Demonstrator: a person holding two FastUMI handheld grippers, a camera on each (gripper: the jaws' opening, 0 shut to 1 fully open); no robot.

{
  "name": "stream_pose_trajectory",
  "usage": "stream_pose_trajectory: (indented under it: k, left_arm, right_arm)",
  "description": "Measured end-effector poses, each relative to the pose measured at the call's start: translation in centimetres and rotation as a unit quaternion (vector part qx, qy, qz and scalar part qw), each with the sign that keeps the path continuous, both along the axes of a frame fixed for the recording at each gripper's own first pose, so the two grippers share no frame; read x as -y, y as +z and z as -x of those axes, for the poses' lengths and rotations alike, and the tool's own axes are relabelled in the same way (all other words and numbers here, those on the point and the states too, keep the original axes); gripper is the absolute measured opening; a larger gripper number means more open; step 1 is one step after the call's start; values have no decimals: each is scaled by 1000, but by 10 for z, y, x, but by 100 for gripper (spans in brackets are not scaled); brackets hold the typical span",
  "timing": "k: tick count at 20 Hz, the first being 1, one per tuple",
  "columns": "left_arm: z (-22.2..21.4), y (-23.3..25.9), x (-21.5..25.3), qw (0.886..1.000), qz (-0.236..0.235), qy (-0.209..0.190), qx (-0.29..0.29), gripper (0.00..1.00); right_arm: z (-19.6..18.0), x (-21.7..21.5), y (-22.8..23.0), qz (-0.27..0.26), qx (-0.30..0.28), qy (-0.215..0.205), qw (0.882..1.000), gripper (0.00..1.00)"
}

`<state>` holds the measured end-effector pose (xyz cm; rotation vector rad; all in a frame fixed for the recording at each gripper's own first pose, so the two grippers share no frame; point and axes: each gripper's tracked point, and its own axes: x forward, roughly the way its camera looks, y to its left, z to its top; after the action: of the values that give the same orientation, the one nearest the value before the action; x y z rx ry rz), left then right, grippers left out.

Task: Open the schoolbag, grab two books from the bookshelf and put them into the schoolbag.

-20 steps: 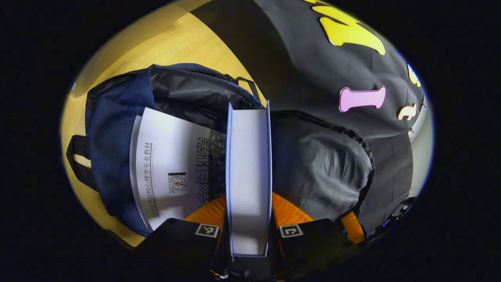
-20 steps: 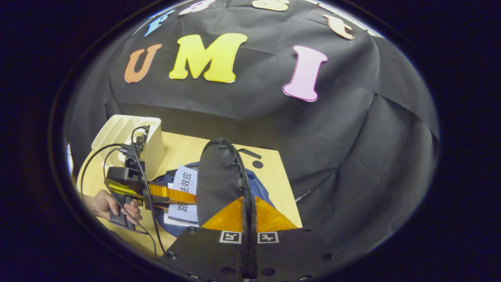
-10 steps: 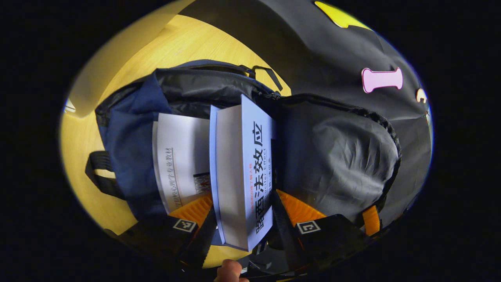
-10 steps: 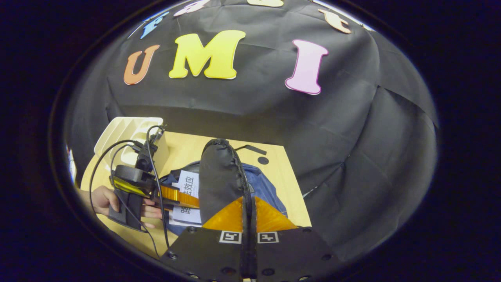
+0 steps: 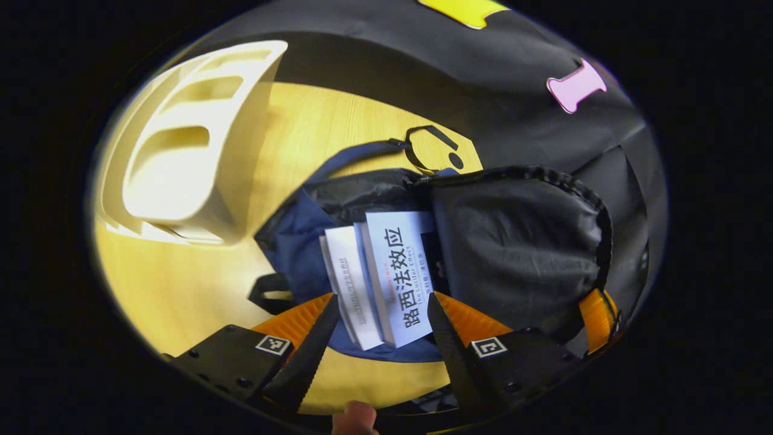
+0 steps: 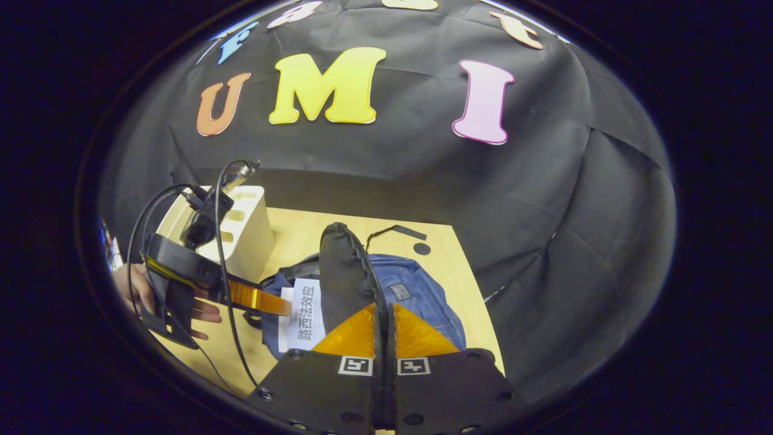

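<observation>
The blue schoolbag (image 5: 290, 241) lies open on the wooden table (image 5: 181, 290). Two white books rest in its mouth, the one with black print (image 5: 398, 272) on top of the other (image 5: 347, 278). My left gripper (image 5: 377, 356) hangs open just short of them, touching neither. My right gripper (image 6: 384, 338) is shut on the bag's black-lined flap (image 6: 344, 272) and holds it upright. The flap (image 5: 519, 241) stands to the right of the books. In the right gripper view the left gripper (image 6: 284, 305) and the hand (image 6: 139, 290) holding it are beside the bag (image 6: 416, 296) and top book (image 6: 305, 314).
A white bookshelf (image 5: 181, 157) with bare slots stands at the table's back left, also seen as the bookshelf (image 6: 247, 229) behind the left gripper's cables. The bag's carry loop (image 5: 429, 142) lies toward the black cloth wall. A fingertip (image 5: 353, 420) shows at the bottom edge.
My left gripper opened and let go of the printed book, which now lies in the bag on the first book. The gripper drew back, bringing the bookshelf into view. The right gripper kept holding the flap.
</observation>
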<state>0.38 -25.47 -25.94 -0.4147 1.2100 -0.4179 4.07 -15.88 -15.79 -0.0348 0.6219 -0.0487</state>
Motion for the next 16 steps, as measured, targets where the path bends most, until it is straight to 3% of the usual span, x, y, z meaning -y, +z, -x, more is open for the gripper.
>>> stream_pose_trajectory:
  k: [6,9,13,16]
  left_arm:
    - [24,24,-59,998,-67,-15,2,93]
    - [26,40,-93,995,-98,-9,33,93]
    - [18,70,-131,989,-107,39,97,93]
    - [8,103,-170,977,-108,84,162,93]
  right_arm:
    - [3,-33,5,-19,14,17,1000,0]
    - [7,-54,3,-34,17,27,999,0]
    - [16,-86,-4,-52,12,44,998,0]
    - [22,-113,-15,-62,3,57,996,0]
